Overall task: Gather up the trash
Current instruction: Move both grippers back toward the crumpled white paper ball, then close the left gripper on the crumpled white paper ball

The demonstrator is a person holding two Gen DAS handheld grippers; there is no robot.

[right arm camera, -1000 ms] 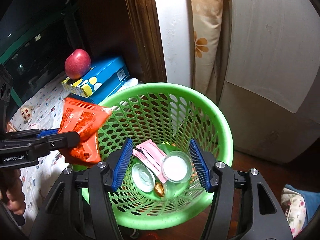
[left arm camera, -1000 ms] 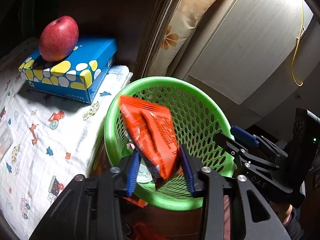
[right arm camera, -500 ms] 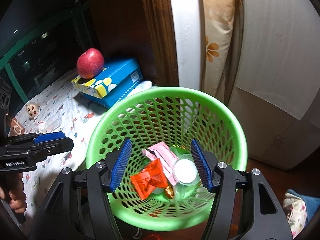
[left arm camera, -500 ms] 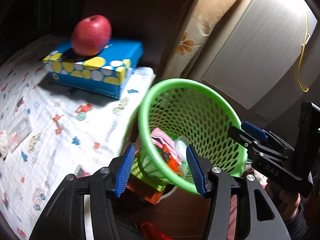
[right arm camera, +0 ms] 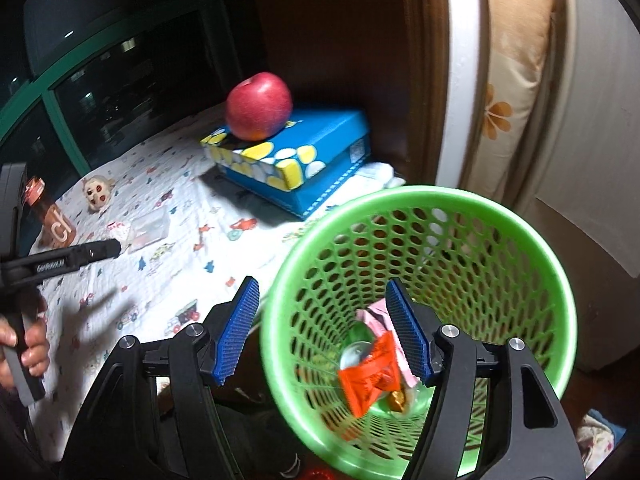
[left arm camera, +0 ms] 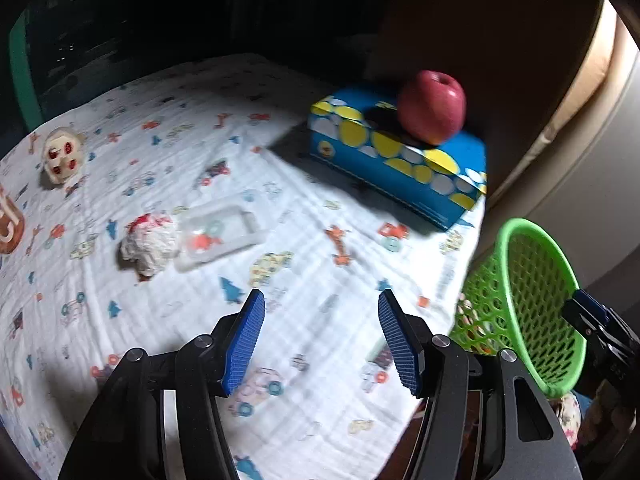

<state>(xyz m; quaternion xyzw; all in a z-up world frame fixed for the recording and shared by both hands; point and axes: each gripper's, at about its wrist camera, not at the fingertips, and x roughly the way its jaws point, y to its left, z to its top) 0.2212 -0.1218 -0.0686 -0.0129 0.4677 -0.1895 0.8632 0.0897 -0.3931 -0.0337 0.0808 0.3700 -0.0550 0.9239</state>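
Note:
My left gripper (left arm camera: 321, 340) is open and empty above the patterned cloth (left arm camera: 200, 320). A crumpled white tissue with red marks (left arm camera: 150, 242) and a clear plastic tray (left arm camera: 218, 236) lie on the cloth ahead and to its left. My right gripper (right arm camera: 322, 334) is open and empty, its jaws either side of the near rim of the green mesh basket (right arm camera: 520, 240). The basket holds an orange wrapper (right arm camera: 370, 378), a pink wrapper (right arm camera: 378, 314) and clear cups. The basket also shows in the left wrist view (left arm camera: 532, 300). The left gripper shows in the right wrist view (right arm camera: 104, 250).
A red apple (left arm camera: 432, 106) sits on a blue dotted tissue box (left arm camera: 400, 164) at the cloth's far right. A small doll face (left arm camera: 62, 156) and a brown bottle (right arm camera: 52, 216) lie at the far left. A floral pillow (right arm camera: 504, 112) and cabinet stand behind the basket.
The left gripper let the orange wrapper drop into the basket, then swung left over the cloth toward the tissue and tray. The right gripper stayed open at the basket.

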